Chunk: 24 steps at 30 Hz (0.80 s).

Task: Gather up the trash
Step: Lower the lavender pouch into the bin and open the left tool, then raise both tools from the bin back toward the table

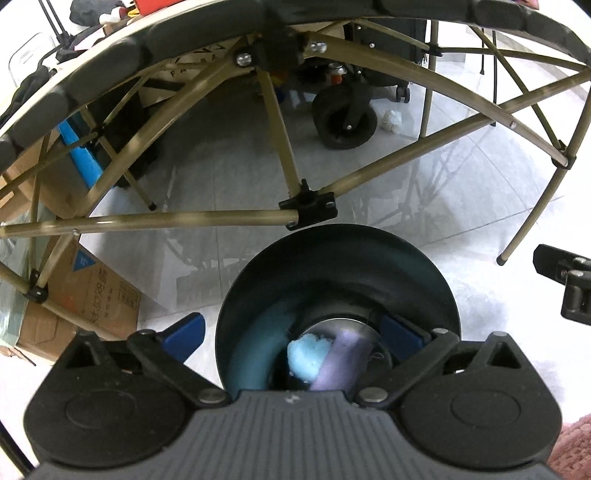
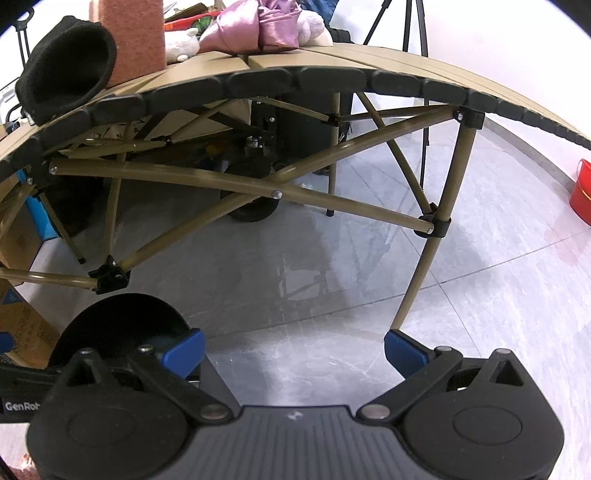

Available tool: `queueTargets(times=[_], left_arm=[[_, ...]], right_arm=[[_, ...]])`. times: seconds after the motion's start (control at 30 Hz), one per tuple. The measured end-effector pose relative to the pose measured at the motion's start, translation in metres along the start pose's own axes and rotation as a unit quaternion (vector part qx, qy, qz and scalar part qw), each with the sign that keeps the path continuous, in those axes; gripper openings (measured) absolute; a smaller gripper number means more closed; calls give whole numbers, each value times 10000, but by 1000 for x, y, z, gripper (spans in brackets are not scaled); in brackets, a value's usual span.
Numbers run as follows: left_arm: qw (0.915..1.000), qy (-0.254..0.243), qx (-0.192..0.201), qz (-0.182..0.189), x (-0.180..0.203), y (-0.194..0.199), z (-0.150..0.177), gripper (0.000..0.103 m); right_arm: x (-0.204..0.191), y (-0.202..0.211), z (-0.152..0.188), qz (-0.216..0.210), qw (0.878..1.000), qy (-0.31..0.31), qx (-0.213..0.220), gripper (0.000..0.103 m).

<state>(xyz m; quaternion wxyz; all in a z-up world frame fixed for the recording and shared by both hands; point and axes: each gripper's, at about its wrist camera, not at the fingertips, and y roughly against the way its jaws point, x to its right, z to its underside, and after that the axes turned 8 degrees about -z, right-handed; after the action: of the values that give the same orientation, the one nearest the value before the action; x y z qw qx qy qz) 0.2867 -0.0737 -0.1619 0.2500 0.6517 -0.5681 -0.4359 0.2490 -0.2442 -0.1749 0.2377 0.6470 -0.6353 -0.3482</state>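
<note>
A dark round trash bin [image 1: 332,266] stands on the floor right below my left gripper [image 1: 291,328]. Inside it lies a crumpled light blue wad [image 1: 308,354] beside a purple piece [image 1: 341,363]. My left gripper is open and empty, its blue pads [image 1: 186,330] spread over the bin's mouth. A white crumpled wad [image 1: 391,120] lies on the floor under the table, by a black wheel. In the right wrist view the bin [image 2: 125,325] shows at lower left. My right gripper [image 2: 293,345] is open and empty above bare floor; it also shows in the left wrist view [image 1: 565,280].
A folding table [image 2: 314,62] with olive metal legs [image 1: 280,133] spans both views, holding pink cloth [image 2: 255,29] and a black sleeve [image 2: 66,62]. Cardboard boxes [image 1: 85,295] stand at left. A wheeled cart's wheel [image 1: 343,118] sits behind. A red bucket [image 2: 581,192] stands at far right.
</note>
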Motion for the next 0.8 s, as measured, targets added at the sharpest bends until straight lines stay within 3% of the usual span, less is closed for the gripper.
queueTargets(times=[0.8], left_arm=[[9998, 146, -2, 142, -11, 10, 5, 103]], right_arm=[[-5, -3, 0, -65, 9999, 114, 6, 103]])
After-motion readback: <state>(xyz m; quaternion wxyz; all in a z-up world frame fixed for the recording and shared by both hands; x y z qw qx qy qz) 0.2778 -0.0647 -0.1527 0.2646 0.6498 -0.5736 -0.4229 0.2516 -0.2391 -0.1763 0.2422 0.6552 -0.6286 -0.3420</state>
